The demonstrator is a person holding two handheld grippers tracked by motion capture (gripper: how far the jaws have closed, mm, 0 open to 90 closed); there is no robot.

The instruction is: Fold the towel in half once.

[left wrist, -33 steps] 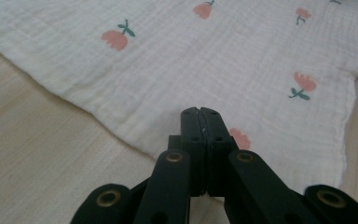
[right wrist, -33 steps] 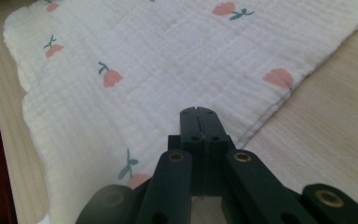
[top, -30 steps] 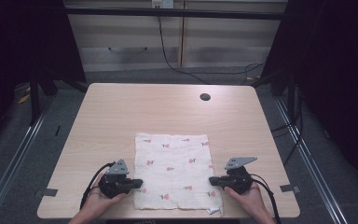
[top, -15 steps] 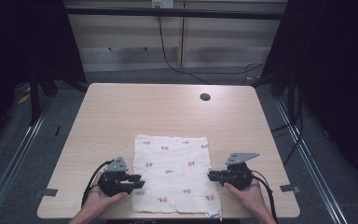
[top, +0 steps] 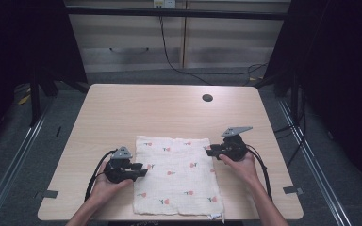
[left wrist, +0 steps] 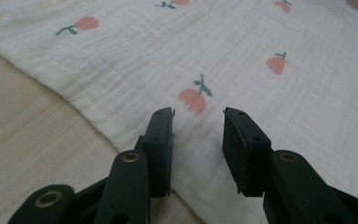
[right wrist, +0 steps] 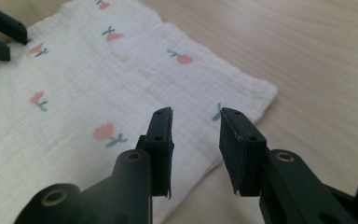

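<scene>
The high view is evenly lit from above: the pale wooden table (top: 169, 113) is bright, while the floor and room around it fall into near-black shadow, with little detail at the left and right edges. The picture is slightly soft and grainy. Shadows on the tabletop are faint and short.

In both gripper views the light is soft and diffuse, without glare. The white flowered cloth (left wrist: 242, 56) looks crisp in the middle distance (its crinkled weave is visible), while the black jaws at the bottom are slightly blurred and dark.
</scene>
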